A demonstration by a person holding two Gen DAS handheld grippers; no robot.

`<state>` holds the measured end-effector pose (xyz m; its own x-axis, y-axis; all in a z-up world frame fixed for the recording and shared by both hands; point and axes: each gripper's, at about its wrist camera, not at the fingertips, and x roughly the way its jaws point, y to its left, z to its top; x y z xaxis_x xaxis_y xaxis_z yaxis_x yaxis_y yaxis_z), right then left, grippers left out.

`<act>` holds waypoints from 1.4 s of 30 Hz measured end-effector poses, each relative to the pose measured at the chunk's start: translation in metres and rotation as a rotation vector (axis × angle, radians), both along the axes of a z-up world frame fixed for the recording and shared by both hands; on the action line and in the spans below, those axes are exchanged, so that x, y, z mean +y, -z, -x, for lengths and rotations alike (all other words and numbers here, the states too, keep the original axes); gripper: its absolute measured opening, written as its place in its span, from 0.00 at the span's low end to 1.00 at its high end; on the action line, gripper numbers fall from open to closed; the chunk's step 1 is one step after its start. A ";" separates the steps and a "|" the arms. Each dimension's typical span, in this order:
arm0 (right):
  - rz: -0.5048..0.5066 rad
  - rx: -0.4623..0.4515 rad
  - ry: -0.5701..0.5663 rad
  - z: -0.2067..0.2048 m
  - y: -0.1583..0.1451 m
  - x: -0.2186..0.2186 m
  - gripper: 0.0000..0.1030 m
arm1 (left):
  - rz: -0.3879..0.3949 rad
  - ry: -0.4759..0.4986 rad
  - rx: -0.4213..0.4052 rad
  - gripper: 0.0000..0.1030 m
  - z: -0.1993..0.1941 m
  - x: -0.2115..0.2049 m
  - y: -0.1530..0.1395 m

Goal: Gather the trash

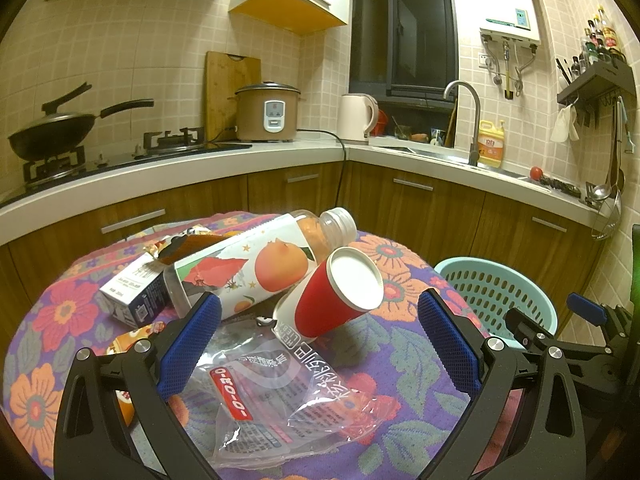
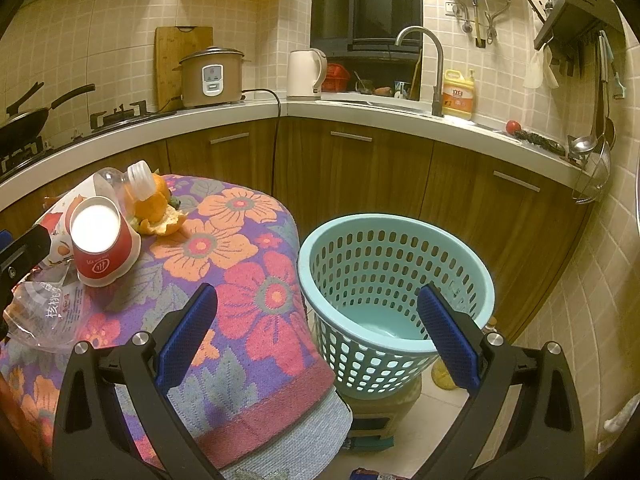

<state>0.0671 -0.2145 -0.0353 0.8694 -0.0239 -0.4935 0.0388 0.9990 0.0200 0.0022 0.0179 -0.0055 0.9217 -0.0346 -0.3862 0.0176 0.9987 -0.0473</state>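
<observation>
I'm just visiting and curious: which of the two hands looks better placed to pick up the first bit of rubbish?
The left. Its open tool sits right over the clear wrapper, with the red paper cup just ahead. The right tool, also open, points at the basket, away from the pile.

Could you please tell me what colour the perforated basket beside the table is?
Light turquoise basket, best seen in the right wrist view.

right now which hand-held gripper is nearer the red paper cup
Left. The left hand-held gripper is open right around the red paper cup; the right hand-held gripper is off to its right, by the basket.
</observation>
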 end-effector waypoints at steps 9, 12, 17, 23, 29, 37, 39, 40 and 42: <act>0.002 0.001 -0.005 0.001 0.000 0.000 0.93 | 0.000 0.000 -0.002 0.93 0.000 0.000 0.000; 0.004 -0.004 -0.006 0.002 -0.001 0.000 0.93 | 0.001 -0.002 -0.010 0.93 0.001 0.001 -0.001; 0.006 -0.014 -0.013 0.004 -0.003 0.001 0.93 | -0.003 -0.025 -0.024 0.93 0.001 0.005 -0.007; -0.030 -0.046 -0.108 0.009 -0.013 0.011 0.93 | 0.060 -0.086 -0.049 0.93 0.033 0.054 -0.035; -0.020 -0.044 -0.331 0.014 -0.022 0.050 0.93 | 0.029 -0.252 0.039 0.93 0.055 0.117 -0.036; -0.037 -0.001 -0.624 0.027 -0.029 0.117 0.92 | 0.166 -0.237 0.185 0.88 0.051 0.169 -0.004; -0.058 0.029 -0.649 0.023 -0.028 0.126 0.92 | 0.210 -0.199 0.221 0.86 0.042 0.169 0.005; -0.071 0.051 -0.670 0.019 -0.028 0.132 0.92 | 0.225 -0.181 0.239 0.85 0.033 0.170 0.010; -0.083 0.090 -0.693 0.014 -0.027 0.141 0.92 | 0.213 -0.173 0.299 0.83 0.017 0.166 0.020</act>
